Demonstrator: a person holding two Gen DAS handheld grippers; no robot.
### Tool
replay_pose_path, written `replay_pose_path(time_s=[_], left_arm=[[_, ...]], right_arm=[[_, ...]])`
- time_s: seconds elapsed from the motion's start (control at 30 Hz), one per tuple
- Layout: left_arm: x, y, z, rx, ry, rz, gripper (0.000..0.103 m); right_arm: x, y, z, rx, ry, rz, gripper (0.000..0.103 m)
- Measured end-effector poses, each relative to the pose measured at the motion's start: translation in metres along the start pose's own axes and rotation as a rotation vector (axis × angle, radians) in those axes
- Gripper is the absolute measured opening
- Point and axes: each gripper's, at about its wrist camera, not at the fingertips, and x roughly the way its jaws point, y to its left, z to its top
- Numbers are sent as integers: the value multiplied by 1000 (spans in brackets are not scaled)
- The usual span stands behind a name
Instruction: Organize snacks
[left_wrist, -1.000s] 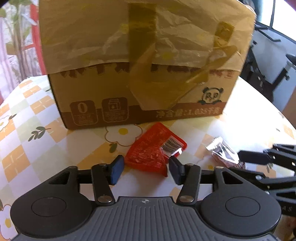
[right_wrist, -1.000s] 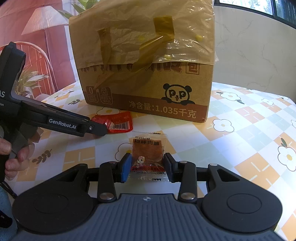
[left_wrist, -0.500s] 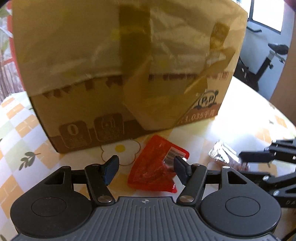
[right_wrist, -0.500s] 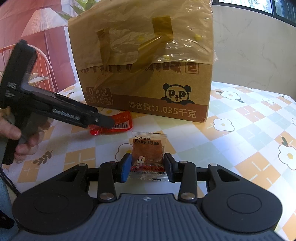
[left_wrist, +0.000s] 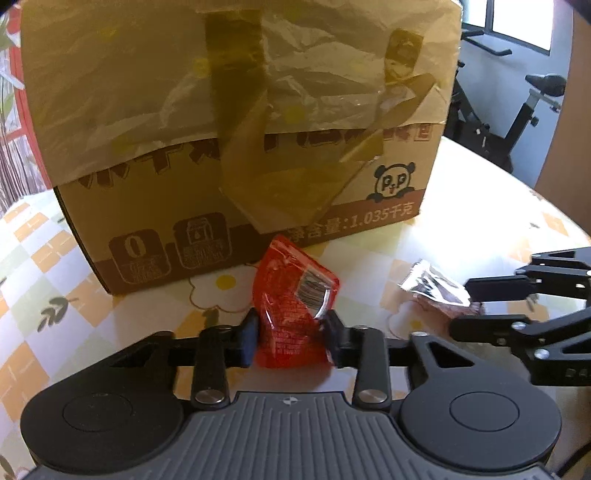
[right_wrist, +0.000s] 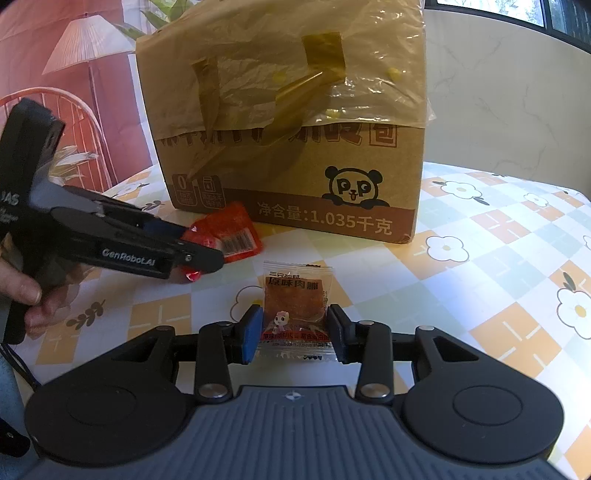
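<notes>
Cardboard box (right_wrist: 295, 177) stands on the flower-check worktop (right_wrist: 498, 258), its top draped in crumpled plastic film with strips of tape. Print on its front: a panda logo lettered "P P", then "净含量:1.035千克"; two small icons at lower left, one a "0".

Left gripper (left_wrist: 291, 338): fingers have just been closing and now pinch the red snack packet (left_wrist: 291, 299) by its lower half, crumpling it. The packet is tilted up toward the box, barcode patch facing right.

Right gripper (right_wrist: 293, 334): fingers partly closed on the clear snack packet (right_wrist: 297, 302), pads against both of its side edges. Label reads "原味肉脯"; the small print along the bottom is too fine to read. A small cartoon figure sits under the label.

Right wrist view alone shows "GenRobot.AI" on the left gripper's side, a hand (right_wrist: 29, 295) on its handle, a floor lamp (right_wrist: 86, 40) and a chair back (right_wrist: 74, 122). Left wrist view alone shows an exercise bike (left_wrist: 517, 107), and the clear packet only as a silvery edge.
</notes>
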Motion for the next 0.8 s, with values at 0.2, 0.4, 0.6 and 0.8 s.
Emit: replay_pose_path(time_s=[0.2,0.4,0.6,0.8], left_arm=[[-19,2,-10,-35,-23,-24,19],[-37,-1,-17,-31,-37,-36,19],[-70,4,-20,-63,-76,-54,19],[-123,21,-12,-42,-148,-35,19]], right_arm=[[0,1,0,-9,0,1,41],[-2,3,0,-22,-3,0,40],[-21,2,3,-1,-33,4,40],[-61,4,25,5,-131,11,40]])
